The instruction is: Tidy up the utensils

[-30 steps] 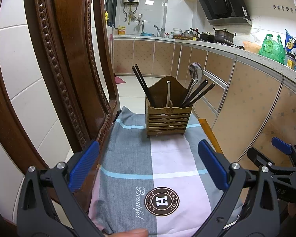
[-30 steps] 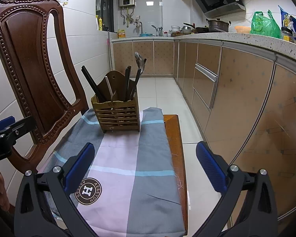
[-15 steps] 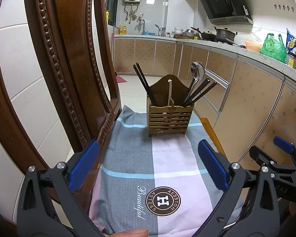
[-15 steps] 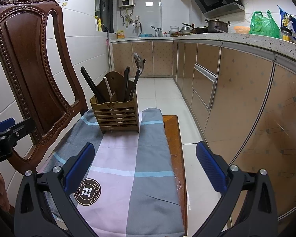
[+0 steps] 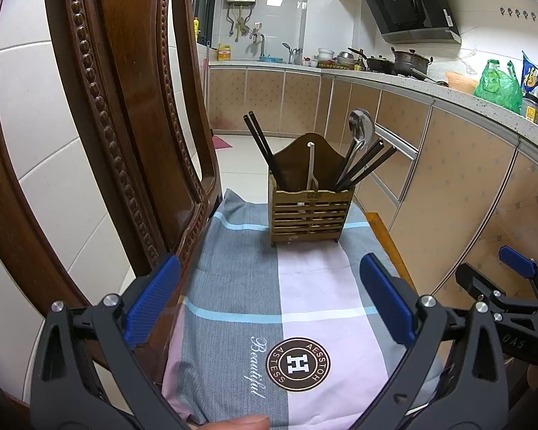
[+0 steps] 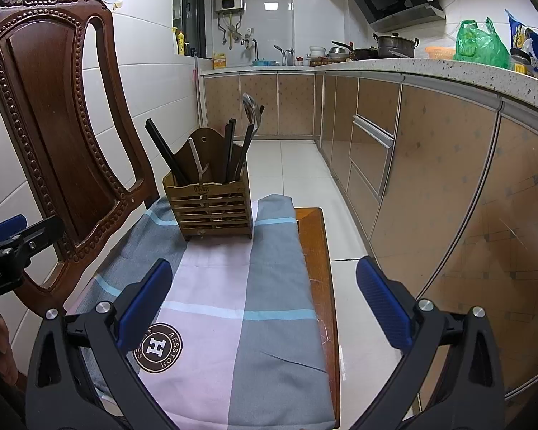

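Observation:
A slatted wooden utensil holder point(image 5: 306, 213) point(image 6: 211, 208) stands at the far end of a chair seat covered with a grey and pink cloth point(image 5: 279, 304) point(image 6: 233, 297). It holds black chopsticks point(image 5: 263, 150) point(image 6: 165, 150), a metal spoon point(image 5: 358, 132) point(image 6: 250, 114) and a white utensil point(image 5: 310, 168). My left gripper point(image 5: 269, 297) is open and empty above the near part of the cloth. My right gripper point(image 6: 265, 297) is open and empty, further right over the seat's right edge.
The carved wooden chair back point(image 5: 125, 107) point(image 6: 57, 114) rises close on the left. Kitchen cabinets point(image 6: 430, 165) and a countertop run along the right. Tiled floor point(image 6: 294, 165) lies beyond the seat. The seat's bare wooden edge point(image 6: 317, 251) shows right of the cloth.
Both views have drifted very slightly; the holder sits a touch further right in the left wrist view. Both grippers stay open and empty.

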A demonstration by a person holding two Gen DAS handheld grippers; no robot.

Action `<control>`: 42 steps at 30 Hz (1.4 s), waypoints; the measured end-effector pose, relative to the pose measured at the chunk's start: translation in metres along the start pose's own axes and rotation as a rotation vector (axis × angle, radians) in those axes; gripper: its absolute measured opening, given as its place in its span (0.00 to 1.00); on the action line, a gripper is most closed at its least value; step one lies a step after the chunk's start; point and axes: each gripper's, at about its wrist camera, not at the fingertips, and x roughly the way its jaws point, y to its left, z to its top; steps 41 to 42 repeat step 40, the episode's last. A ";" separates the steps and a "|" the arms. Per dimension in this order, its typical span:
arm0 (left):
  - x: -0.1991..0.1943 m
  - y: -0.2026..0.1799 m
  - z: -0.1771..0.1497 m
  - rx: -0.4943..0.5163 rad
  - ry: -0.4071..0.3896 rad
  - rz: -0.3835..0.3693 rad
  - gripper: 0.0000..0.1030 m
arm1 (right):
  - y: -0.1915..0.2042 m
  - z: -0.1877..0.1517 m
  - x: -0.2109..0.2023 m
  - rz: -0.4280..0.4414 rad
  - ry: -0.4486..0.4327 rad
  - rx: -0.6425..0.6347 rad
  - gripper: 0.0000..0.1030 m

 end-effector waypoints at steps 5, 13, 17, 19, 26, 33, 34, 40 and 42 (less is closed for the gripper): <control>0.000 0.000 0.000 0.001 0.002 0.000 0.96 | 0.000 0.000 0.000 0.000 0.000 0.000 0.97; 0.001 0.001 -0.001 -0.002 0.003 -0.003 0.96 | 0.000 -0.001 0.000 -0.001 0.001 -0.001 0.97; 0.001 0.002 -0.001 -0.009 0.006 -0.007 0.96 | 0.000 -0.001 0.000 -0.001 0.001 -0.001 0.97; 0.001 0.003 -0.002 -0.018 0.008 -0.007 0.96 | 0.001 -0.001 0.000 -0.002 0.002 -0.003 0.97; 0.000 0.003 -0.004 -0.019 0.002 0.006 0.96 | 0.000 -0.001 0.001 0.001 0.003 -0.003 0.97; 0.001 -0.003 -0.004 0.001 0.013 0.002 0.96 | 0.000 -0.001 0.001 0.000 0.005 -0.004 0.97; 0.002 -0.004 -0.004 0.003 0.021 0.000 0.96 | 0.000 -0.001 0.001 0.000 0.005 -0.003 0.97; 0.006 -0.004 -0.004 0.004 0.041 -0.003 0.96 | -0.001 -0.002 0.001 0.000 0.006 -0.005 0.97; 0.006 -0.004 -0.004 0.004 0.041 -0.003 0.96 | -0.001 -0.002 0.001 0.000 0.006 -0.005 0.97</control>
